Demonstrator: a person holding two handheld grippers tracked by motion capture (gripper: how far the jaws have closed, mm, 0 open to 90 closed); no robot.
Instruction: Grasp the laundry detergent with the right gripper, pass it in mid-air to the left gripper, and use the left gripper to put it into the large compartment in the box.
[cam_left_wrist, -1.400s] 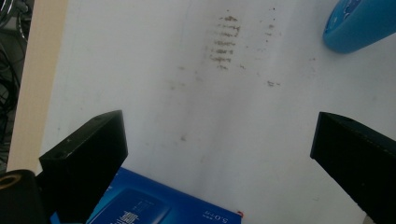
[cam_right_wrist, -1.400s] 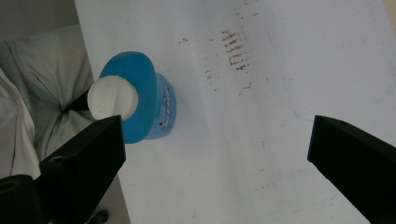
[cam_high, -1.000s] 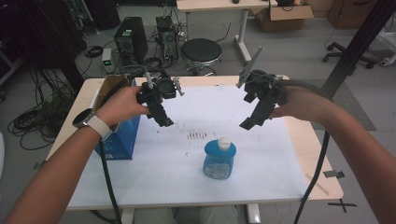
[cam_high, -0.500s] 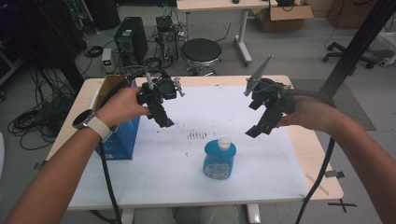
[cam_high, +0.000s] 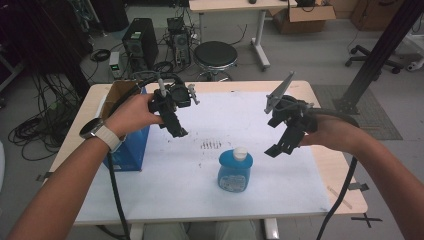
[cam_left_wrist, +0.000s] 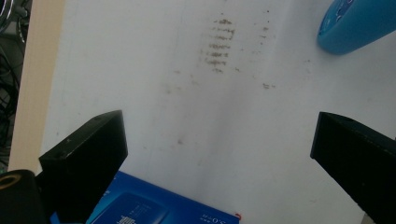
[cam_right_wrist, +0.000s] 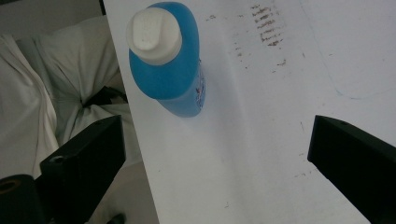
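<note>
From the high view I see my left tongs (cam_high: 176, 127) held up in the left-centre of the frame, above the white sheet (cam_high: 165, 180) that covers the counter (cam_high: 325, 165). My right tongs (cam_high: 282, 145) sit at right-centre, tilted down toward the middle. Both are clear of the surface and grasp nothing.

In the left gripper view my left tongs (cam_left_wrist: 219, 154) are spread wide, one black jaw at lower left and the other at lower right, with bare white sheet (cam_left_wrist: 154, 102) between them. A patch of dark smudge marks (cam_left_wrist: 219, 44) lies in the upper middle, and the blue bottle (cam_left_wrist: 357, 23) pokes in at the upper right corner. The blue box (cam_left_wrist: 154, 205) runs along the bottom edge, just under the left jaw.

In the right gripper view my right tongs (cam_right_wrist: 215, 158) are likewise released, jaws far apart. The blue bottle (cam_right_wrist: 168, 60) with its white cap (cam_right_wrist: 154, 35) stands upright in the upper left, near the sheet's edge and well apart from both jaws.

In the high view the blue bottle (cam_high: 235, 172) stands at centre, slightly below both tongs, and the blue box (cam_high: 127, 150) rests at the left, beside my left wrist with its watch (cam_high: 95, 130).
</note>
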